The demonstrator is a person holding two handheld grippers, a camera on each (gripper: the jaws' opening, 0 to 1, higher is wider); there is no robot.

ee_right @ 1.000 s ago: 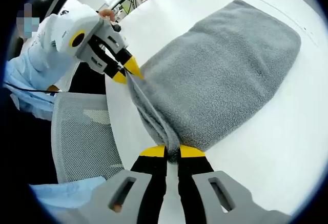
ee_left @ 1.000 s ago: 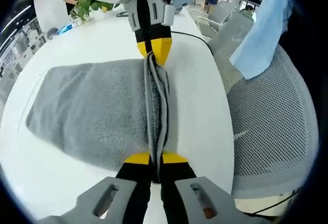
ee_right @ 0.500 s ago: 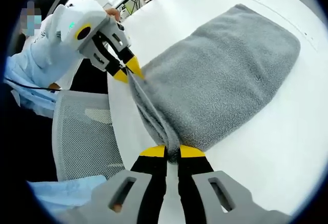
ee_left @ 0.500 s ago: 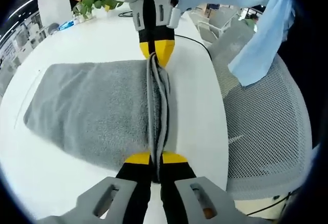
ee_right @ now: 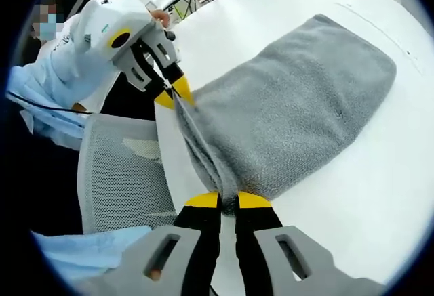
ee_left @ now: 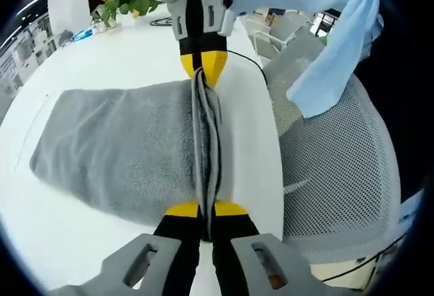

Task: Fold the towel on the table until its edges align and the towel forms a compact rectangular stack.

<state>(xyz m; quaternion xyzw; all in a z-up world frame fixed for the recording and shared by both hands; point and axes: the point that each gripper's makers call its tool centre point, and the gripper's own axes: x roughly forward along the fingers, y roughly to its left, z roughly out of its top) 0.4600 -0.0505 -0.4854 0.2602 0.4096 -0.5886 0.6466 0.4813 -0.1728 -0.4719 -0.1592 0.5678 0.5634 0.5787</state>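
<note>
Left gripper: left gripper (ee_left: 205,209) has its yellow tips pinched tight on one end of the towel's bunched near edge.
Right gripper: right gripper (ee_right: 227,201) is clamped the same way on the other end of that edge; seen from the left gripper view it sits straight ahead of the left one.
Towel: grey towel (ee_left: 115,150) stretches between the two grippers as a taut ridge of layered edges, the rest lying flat on the white table (ee_left: 129,49) to one side of them.
Table edge: just beside the held ridge, on the side away from the towel's body; a mesh chair (ee_left: 339,174) stands beyond it.
Risk, slipping: I judge the thick layers could creep out of a grip if the pull between the grippers grows, leaving edges uneven.
Risk, dragging: lifting too low would likely drag the flat part and wrinkle it.
Risk, edge: drifting toward the chair could drop cloth off the table.
Writing: none readable on towel, grippers or table.
</note>
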